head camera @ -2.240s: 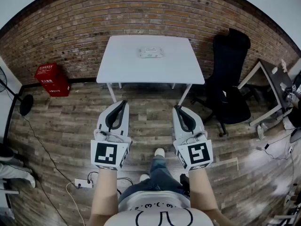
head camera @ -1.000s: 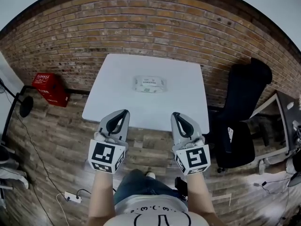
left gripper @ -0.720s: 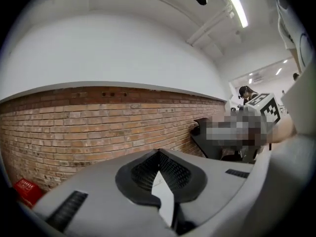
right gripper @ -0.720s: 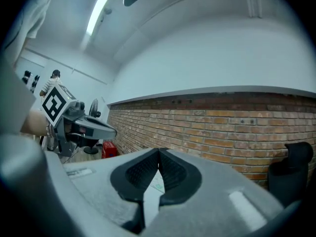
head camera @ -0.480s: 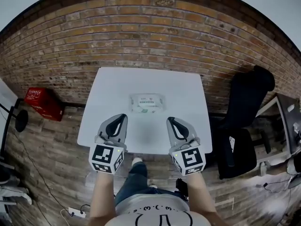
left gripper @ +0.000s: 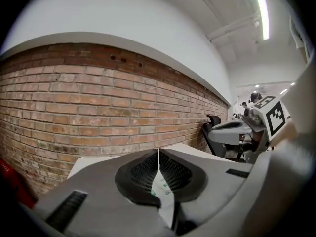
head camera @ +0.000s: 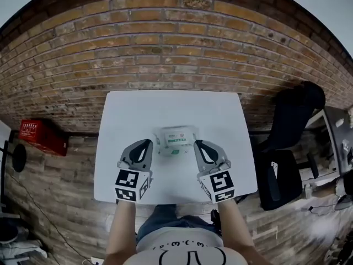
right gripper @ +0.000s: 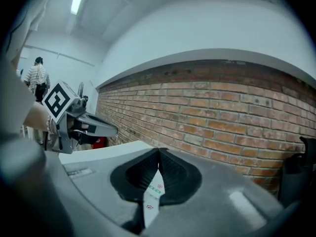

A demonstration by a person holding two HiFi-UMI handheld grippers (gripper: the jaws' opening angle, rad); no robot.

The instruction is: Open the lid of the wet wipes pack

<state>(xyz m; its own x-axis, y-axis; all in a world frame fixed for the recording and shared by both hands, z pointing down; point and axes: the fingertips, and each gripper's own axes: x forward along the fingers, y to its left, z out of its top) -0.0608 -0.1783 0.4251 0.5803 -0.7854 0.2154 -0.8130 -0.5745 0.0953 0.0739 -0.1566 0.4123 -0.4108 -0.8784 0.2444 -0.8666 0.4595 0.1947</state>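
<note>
White rectangular wet wipes pack with green print lies flat mid white rectangular surface, long axis left-right, contents not visible. Left hand-held gripper and right hand-held gripper sit just beside its ends, jaws pressed together, empty.

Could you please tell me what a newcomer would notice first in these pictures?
The eye goes first to the white table against the red brick wall, with the wet wipes pack lying near its middle. The left gripper and the right gripper flank the pack's near side, both shut and empty. A black office chair stands to the table's right.
</note>
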